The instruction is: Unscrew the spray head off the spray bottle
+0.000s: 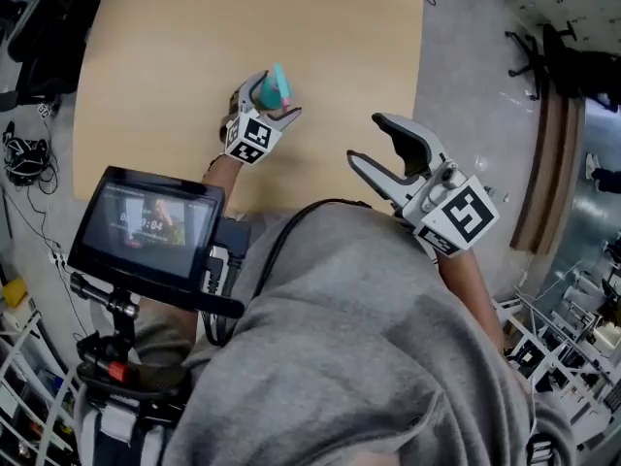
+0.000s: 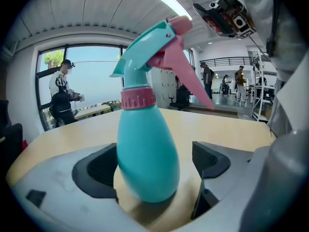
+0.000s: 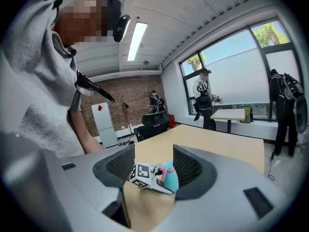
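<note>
A teal spray bottle (image 2: pixel 145 153) with a pink collar (image 2: pixel 138 98) and a teal-and-pink spray head (image 2: pixel 157 45) stands upright on the light wooden table (image 1: pixel 194 37). My left gripper (image 2: pixel 153 167) is open around the bottle's lower body, with a gap showing at the right pad (image 2: pixel 210 158). From the head view, the left gripper (image 1: pixel 262 110) sits at the table's near middle with the bottle (image 1: pixel 275 87) between its jaws. My right gripper (image 1: pixel 374 142) hangs open and empty to the right, near the table's corner. Along its jaws in the right gripper view, the bottle (image 3: pixel 170 175) is seen a short way off.
A small monitor on a rig (image 1: pixel 146 226) sits at the lower left, in front of the person's grey hoodie (image 1: pixel 359 338). Grey floor (image 1: pixel 466 66) lies right of the table's edge. People stand by the windows (image 3: pixel 205 98) and farther back in the room (image 2: pixel 207 76).
</note>
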The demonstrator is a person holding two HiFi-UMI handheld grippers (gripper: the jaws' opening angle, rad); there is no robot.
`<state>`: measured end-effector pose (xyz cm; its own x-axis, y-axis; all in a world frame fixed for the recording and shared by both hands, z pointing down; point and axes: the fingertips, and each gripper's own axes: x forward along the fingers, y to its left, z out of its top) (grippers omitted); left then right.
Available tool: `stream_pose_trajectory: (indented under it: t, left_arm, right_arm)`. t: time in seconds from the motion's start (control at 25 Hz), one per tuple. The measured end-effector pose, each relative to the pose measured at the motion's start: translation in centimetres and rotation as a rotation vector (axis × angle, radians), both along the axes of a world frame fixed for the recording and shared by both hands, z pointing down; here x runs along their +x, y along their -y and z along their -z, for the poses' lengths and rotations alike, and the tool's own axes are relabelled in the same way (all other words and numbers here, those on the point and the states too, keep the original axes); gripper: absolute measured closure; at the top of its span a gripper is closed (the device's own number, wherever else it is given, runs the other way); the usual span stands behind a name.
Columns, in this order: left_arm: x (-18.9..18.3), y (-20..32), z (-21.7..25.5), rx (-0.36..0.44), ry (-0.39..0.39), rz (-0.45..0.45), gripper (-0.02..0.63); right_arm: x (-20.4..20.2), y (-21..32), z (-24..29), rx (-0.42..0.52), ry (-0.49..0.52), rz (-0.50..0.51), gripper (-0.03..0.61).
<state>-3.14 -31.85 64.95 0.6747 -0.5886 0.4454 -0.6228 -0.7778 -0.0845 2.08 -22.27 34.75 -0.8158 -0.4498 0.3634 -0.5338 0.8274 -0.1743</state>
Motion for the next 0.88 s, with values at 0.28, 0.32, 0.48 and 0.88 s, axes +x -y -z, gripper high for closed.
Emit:
stream_pose_trajectory:
  t: [0.28, 0.32, 0.48, 0.88]
  left_arm:
    - [1.4, -0.2, -0.2, -0.024, -0.021, -0.004, 0.156]
    - [1.5, 0.0, -0.2, -0.033, -0.029, 0.003, 0.158]
    - [2.7, 0.7, 0.0, -0.070, -0.050, 0.013, 0.200]
    - [0.9, -1.6, 4.4, 0.039, 0.143, 0.011, 0.206]
  right_arm:
    - [0.0, -1.2, -0.2, -0.058, -0.051, 0.008, 0.330]
    - [0.0, -1.1, -0.1, -0.059, -0.056, 0.009, 0.330]
    - [-0.1, -0.5, 0.0, -0.055, -0.061, 0.011, 0.330]
    - [-3.7, 2.7, -3.0, -0.133, -0.049, -0.016, 0.330]
